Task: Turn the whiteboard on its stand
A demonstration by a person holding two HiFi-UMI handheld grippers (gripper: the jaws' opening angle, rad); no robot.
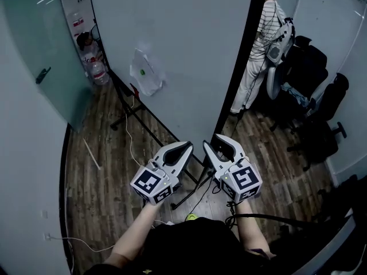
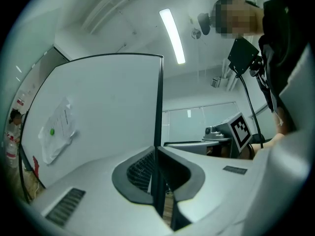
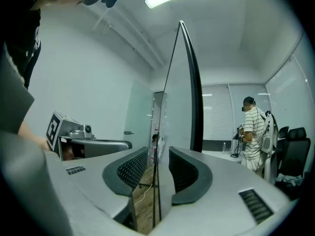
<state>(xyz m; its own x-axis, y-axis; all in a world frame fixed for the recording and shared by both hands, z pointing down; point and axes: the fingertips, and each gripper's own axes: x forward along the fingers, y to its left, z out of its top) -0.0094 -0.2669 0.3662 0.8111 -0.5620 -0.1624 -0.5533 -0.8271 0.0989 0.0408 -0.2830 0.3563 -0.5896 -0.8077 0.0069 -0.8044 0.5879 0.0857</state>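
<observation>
Between the fingers of the left gripper [image 1: 184,149] sits the dark side edge of the whiteboard [image 1: 172,50], and the two pads are pressed together on it with no gap showing in the left gripper view. The right gripper [image 1: 217,145] is just beside it on the same edge. Its fingers stand partly apart, with the board's edge between them but a strip of wood floor [image 1: 103,193] visible on either side, so it does not grip.

Beyond the fingers the board rises upright and spreads away to the left. A plastic-sleeved sheet [image 1: 146,73] is stuck to its face, and the black legs of the stand [image 1: 143,116] run below it. To the right of the fingers, well apart, a person in a striped top [image 1: 261,44] stands beside some office chairs [image 1: 309,67].

As for progress, the board stands at a slant across the room and is seen nearly edge-on from the right gripper, which suggests the turn is under way. How much swing remains cannot be told from here. Only the left hand has hold, so this reads either as a re-grip before pushing on or as the start of letting go.
</observation>
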